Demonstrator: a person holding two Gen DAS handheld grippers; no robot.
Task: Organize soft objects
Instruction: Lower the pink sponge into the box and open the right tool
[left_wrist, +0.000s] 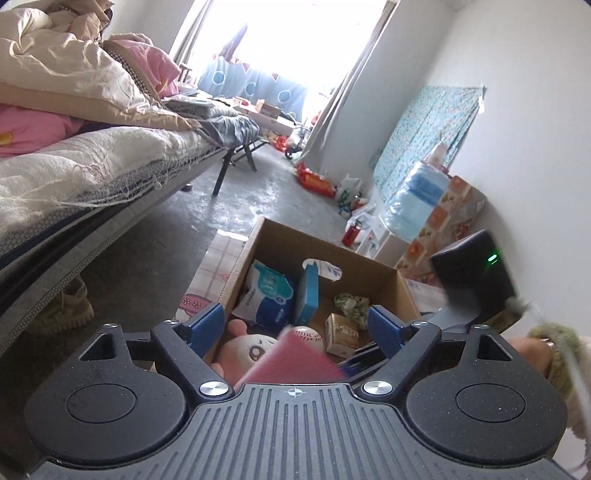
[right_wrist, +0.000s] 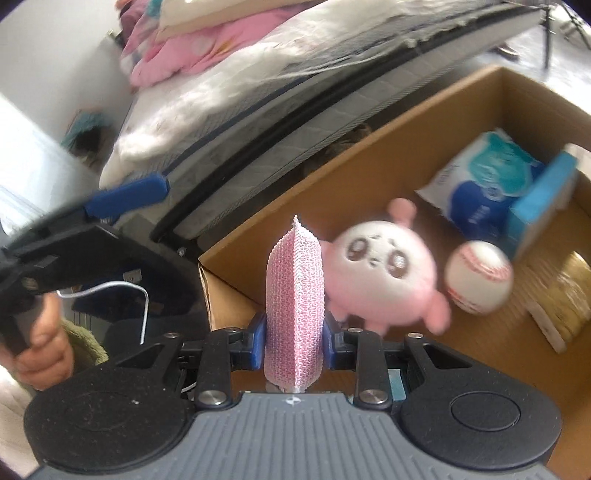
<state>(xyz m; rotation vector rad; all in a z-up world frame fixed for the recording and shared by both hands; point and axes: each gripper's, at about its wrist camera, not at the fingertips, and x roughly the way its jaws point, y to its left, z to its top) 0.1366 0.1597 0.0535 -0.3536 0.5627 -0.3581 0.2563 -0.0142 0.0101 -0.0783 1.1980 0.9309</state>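
Right gripper (right_wrist: 294, 341) is clamped on a pink mesh sponge (right_wrist: 295, 306), pads pressing both flat sides, sponge standing on edge between the jaws. It hangs over the near end of an open cardboard box (right_wrist: 369, 177) on the floor beside a bed (right_wrist: 221, 110).

Left gripper (left_wrist: 297, 321) has its jaws spread wide with nothing between them, pointing over the same box. No earlier picture to compare. From the left wrist view the sponge (left_wrist: 295, 360) shows blurred just ahead of the left gripper's body.

Inside the box: a pink and white plush toy (right_wrist: 384, 273) just beside the sponge, a baseball (right_wrist: 478, 282) next to it, a blue and white tissue pack (right_wrist: 480, 184), a blue carton (right_wrist: 543, 206) leaning on the pack, a small tan packet (left_wrist: 341, 334) and a crumpled green-patterned wad (left_wrist: 351, 304).

A hand (right_wrist: 40, 350) with a green fuzzy cuff grips the left gripper's handle at lower left in the right wrist view.
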